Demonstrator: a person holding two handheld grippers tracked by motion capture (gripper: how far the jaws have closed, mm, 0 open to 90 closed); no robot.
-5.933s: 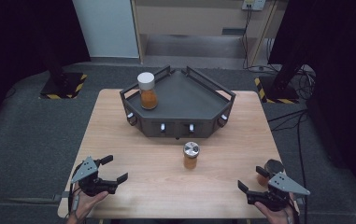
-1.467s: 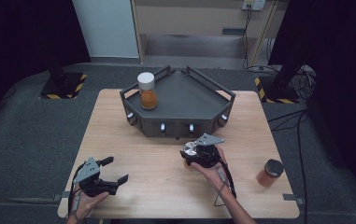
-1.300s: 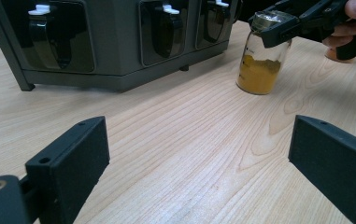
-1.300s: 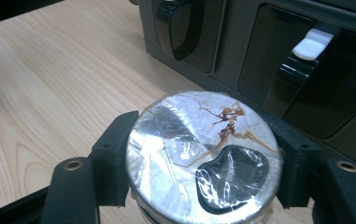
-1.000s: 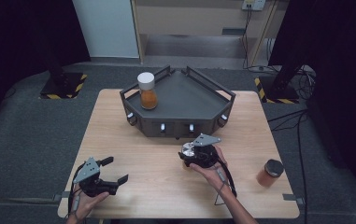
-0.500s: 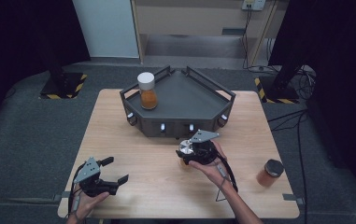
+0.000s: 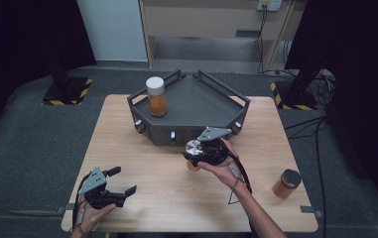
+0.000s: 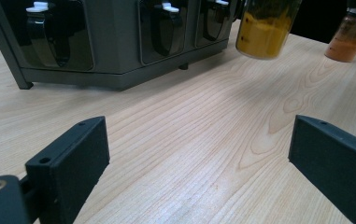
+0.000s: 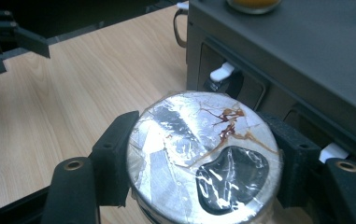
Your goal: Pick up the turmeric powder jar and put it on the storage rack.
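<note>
Standing at the far middle of the pale wooden table, a dark grey angular metal tray with raised rails serves as the landmark for everything else. On its deck, toward the left rear corner, a clear glass jar with a white cap stands upright, roughly half full of orange-brown powder. The tray's front wall carries recessed pockets with small white latches, seen close in the left gripper view.

Just in front of the tray's front wall, a little right of its middle, the right gripper is pinching a small glass jar with a torn silver foil seal by its neck, one black jaw pressed on each side. The foil is wrinkled, stained brown and torn open in a dark patch. In the left gripper view the jar's lower part hangs clear of the wood, holding yellow-orange powder, with its shadow on the table beneath.

Well to the right of the tray and nearer the person, a third dark-lidded jar of orange-brown powder stands close to the table's right edge.

Well in front of the tray's left corner, near the table's near edge, the left gripper rests low with its jaws spread wide, nothing between them.
</note>
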